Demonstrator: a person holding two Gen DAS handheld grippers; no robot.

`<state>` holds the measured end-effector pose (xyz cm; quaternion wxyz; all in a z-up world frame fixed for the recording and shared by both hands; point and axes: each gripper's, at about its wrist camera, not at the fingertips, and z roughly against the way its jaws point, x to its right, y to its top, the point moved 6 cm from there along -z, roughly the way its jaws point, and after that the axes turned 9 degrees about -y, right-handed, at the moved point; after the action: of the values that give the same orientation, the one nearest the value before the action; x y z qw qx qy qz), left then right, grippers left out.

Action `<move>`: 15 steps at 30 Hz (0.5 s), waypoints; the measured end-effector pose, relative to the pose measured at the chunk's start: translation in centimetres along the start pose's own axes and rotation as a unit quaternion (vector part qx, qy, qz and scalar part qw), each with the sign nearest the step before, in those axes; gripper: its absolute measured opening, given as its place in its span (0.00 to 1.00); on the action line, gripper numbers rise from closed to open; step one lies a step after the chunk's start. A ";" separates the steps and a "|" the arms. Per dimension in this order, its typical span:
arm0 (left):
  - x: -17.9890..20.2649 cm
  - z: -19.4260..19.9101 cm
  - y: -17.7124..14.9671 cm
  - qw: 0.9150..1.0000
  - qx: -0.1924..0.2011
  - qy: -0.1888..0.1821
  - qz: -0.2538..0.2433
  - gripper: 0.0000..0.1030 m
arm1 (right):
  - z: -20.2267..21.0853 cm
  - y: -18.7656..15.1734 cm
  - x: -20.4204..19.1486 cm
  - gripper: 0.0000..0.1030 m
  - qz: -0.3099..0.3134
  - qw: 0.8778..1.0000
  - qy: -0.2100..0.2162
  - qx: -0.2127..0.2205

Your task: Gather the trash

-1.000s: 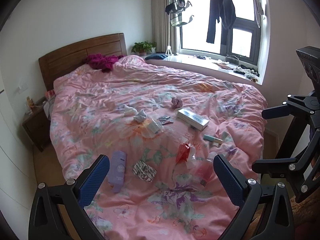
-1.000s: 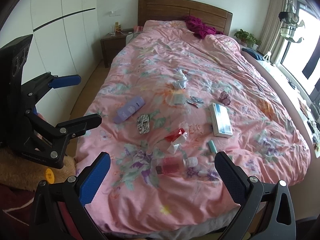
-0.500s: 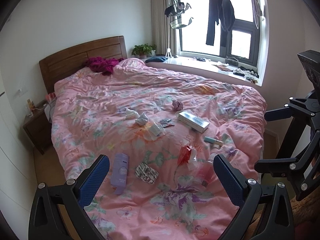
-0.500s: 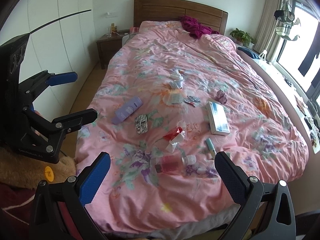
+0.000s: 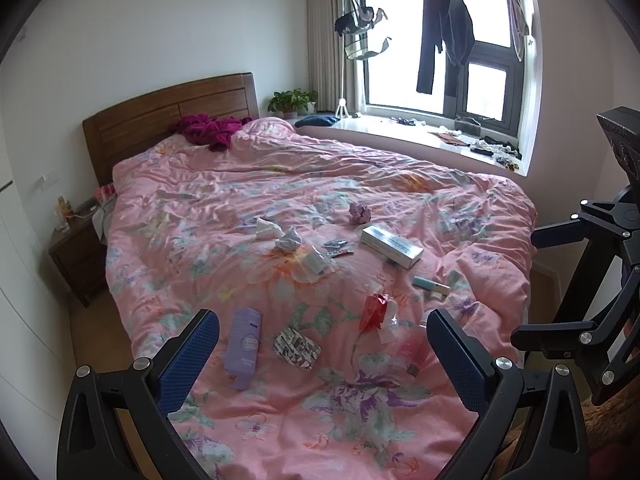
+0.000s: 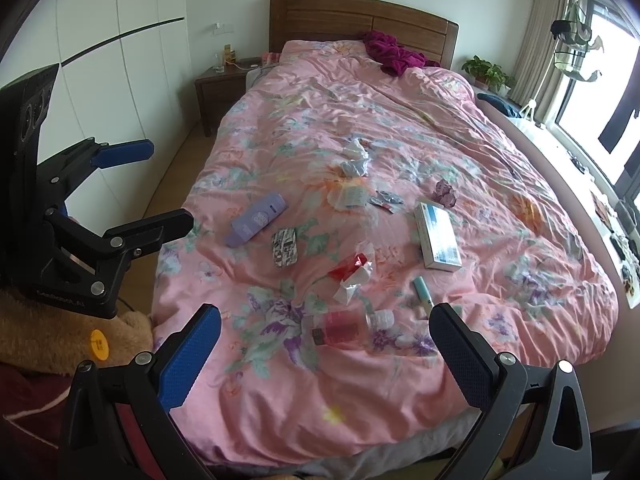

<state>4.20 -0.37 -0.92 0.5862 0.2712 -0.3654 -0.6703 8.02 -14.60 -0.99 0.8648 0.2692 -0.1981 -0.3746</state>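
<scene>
**Litter lying across the pink bed, both tools hanging empty**

A wide bed (image 5: 280, 184) under a pink floral duvet is filling both views, with a wooden headboard (image 6: 360, 16) standing at its far end and a magenta garment (image 5: 208, 128) lying bunched near the pillows. A window (image 5: 440, 40) is letting in daylight on the far side, dark clothes (image 5: 444, 32) hanging in front of it.

The left gripper (image 5: 322, 354) is hovering above the foot of the bed with its blue-padded fingers (image 5: 188, 358) spread wide, pinching nothing. The right gripper (image 6: 324, 354) is hanging over the bed's near edge, its fingers (image 6: 188, 360) likewise spread wide and empty.

The trash is lying scattered over the middle and near part of the duvet, apart from both tools. A white and blue carton (image 6: 438, 238) is resting toward the window side. A lilac bottle (image 5: 244, 344) is lying flat just beside a crumpled patterned wrapper (image 5: 297, 348). A clear bottle of pink liquid (image 6: 348, 328) is lying on its side nearest the right gripper. A red and clear plastic wrapper (image 6: 352, 270) is sitting near the centre. Crumpled tissues (image 6: 356, 158) are lying farther up the bed, a clear packet (image 6: 350, 196) below them. A small teal tube (image 6: 422, 292) is lying near the carton, and a purple crumpled scrap (image 6: 446, 192) is sitting beyond it.
</scene>
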 end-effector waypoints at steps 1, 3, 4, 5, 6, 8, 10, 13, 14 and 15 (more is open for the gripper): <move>0.0 0.0 0.0 1.000 -0.001 0.000 0.000 1.00 | 0.0 0.0 0.0 1.00 0.001 1.000 0.001 0.000; 0.0 0.0 0.0 1.000 -0.001 -0.001 -0.001 1.00 | -0.1 0.0 0.0 1.00 0.001 1.000 0.001 -0.001; 0.0 0.0 0.0 1.000 0.000 0.000 -0.001 1.00 | -0.1 0.0 0.0 1.00 0.001 1.000 0.001 -0.001; 0.0 0.0 0.0 1.000 0.000 0.000 -0.001 1.00 | -0.1 0.0 0.1 1.00 0.000 1.000 0.001 -0.001; 0.0 0.0 0.0 1.000 0.000 -0.001 -0.001 1.00 | -0.1 0.0 0.1 1.00 -0.001 1.000 0.001 -0.002; 0.0 0.0 -0.1 1.000 -0.001 -0.001 -0.001 1.00 | -0.1 0.0 0.0 1.00 -0.001 1.000 0.003 -0.002; 0.0 0.0 0.0 1.000 0.000 0.000 0.000 1.00 | -0.2 0.0 0.0 1.00 0.001 1.000 -0.001 -0.003; -0.1 0.1 0.0 1.000 0.001 -0.006 0.003 1.00 | -0.4 -0.1 0.0 1.00 0.001 1.000 0.000 -0.005; -0.2 0.0 0.0 1.000 0.001 -0.007 0.003 1.00 | -0.5 -0.2 0.0 1.00 0.001 1.000 0.001 -0.007; -0.2 0.0 0.0 1.000 0.001 -0.006 0.002 1.00 | -0.6 -0.3 0.0 1.00 0.002 1.000 0.000 -0.008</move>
<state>4.22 -0.13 -0.88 0.5853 0.2673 -0.3700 -0.6702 8.16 -14.53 -1.59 0.8676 0.2618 -0.1960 -0.3745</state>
